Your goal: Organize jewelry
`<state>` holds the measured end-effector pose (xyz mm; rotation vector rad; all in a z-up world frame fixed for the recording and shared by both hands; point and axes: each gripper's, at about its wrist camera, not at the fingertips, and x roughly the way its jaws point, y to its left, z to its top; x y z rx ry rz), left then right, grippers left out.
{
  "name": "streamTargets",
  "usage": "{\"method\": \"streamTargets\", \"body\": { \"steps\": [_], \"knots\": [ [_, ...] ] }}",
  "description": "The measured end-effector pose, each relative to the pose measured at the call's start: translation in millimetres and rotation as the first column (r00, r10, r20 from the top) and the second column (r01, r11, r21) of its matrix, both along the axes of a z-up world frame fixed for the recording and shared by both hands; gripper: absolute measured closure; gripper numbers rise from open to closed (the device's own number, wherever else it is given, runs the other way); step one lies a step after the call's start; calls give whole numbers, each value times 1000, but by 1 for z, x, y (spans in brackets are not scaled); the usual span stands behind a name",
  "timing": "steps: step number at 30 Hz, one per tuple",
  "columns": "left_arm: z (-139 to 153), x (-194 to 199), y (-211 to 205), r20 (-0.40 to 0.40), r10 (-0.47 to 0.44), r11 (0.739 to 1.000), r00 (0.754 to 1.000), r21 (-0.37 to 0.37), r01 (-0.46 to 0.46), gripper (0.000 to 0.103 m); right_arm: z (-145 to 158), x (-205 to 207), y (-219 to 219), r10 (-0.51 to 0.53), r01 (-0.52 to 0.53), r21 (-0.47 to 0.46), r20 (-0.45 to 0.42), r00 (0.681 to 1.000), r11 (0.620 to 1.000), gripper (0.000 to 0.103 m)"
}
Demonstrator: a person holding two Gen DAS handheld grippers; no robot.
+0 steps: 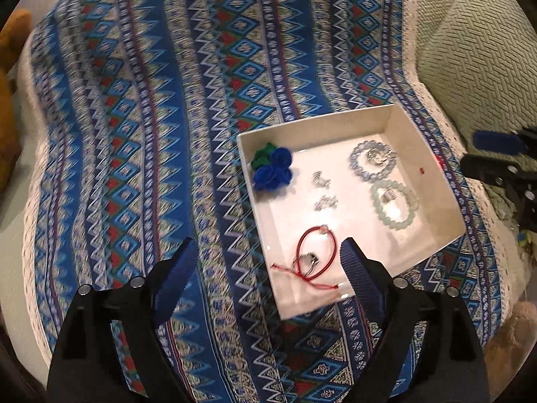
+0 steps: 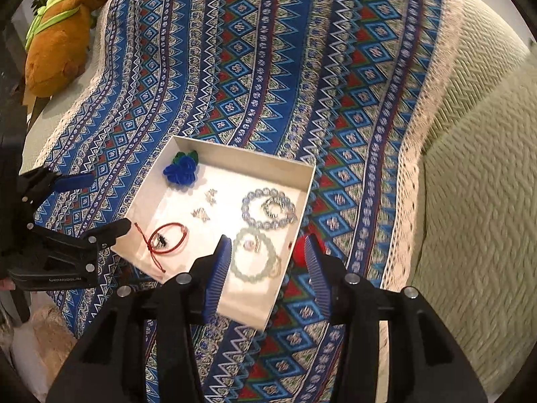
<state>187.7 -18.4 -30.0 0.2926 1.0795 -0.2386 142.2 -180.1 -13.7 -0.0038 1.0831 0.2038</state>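
My left tongs [image 1: 268, 262] spread wide, nothing in them, hanging over the near corner of the white box [image 1: 312, 124]. The red cord [image 1: 315, 255] lies between the tips, in the box. Blue flower [image 1: 273, 168] sits ahead at the far left corner. My right tongs [image 2: 268, 252] spread too, empty, straddling the box's right wall; green beads [image 2: 255, 255] lie between the tips, clear beads [image 2: 268, 208] just ahead. Red item [image 2: 300, 248] on the cloth [image 2: 335, 100] by my right finger.

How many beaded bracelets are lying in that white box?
2. A bluish-clear beaded bracelet lies near the far right corner of the white box, with a silvery piece inside its loop. A pale green beaded bracelet lies just in front of it. None seems hidden.
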Motion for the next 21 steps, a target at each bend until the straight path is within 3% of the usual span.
{"method": "streamTargets", "body": {
  "steps": [3, 9, 17, 21],
  "knots": [
    [-4, -10, 4, 35, 42, 999, 999, -1, -42, 14, -5, -14, 0, -24, 23, 41, 17, 1000, 999, 57],
    [-8, -25, 9, 42, 96, 992, 995, -88, -92, 14, -14, -30, 2, -63, 62, 27, 39, 997, 998, 57],
    [-4, -21, 14, 109, 163, 983, 981, -106, -152, 6, -8, -44, -2, -92, 89, 40, 88, 992, 995, 50],
    [-8, -19, 12, 81, 169, 981, 982, -112, -160, 6, -11, -48, 0, -90, 86, 41, 88, 992, 995, 50]
  ]
}}
